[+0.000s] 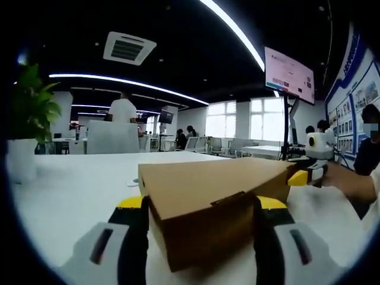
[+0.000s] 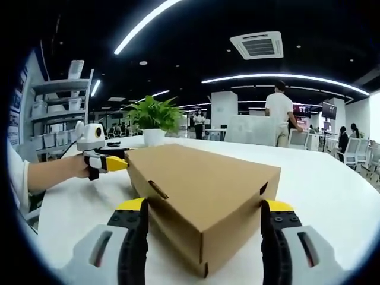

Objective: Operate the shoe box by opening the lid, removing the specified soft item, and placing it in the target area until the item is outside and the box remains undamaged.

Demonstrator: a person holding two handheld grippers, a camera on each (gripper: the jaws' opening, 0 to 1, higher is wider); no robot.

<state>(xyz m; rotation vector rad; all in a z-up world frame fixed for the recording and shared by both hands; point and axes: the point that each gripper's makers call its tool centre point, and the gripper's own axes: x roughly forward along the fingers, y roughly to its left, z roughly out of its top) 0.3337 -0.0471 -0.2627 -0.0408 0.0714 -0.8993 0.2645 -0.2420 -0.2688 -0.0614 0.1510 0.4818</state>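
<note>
1. The bench (image 1: pixel 71 196) is white and smooth, and it looks big.
2. A brown cardboard shoe box (image 1: pixel 214 196) sits flat on the bench with its lid shut.
3. In the left gripper view, a white pot (image 1: pixel 21 160) with a green plant stands on the bench at about 9 o'clock from the box, well apart from it.
4. In the right gripper view, the plant pot (image 2: pixel 153 137) stands at about 11 o'clock, past the box.
</note>
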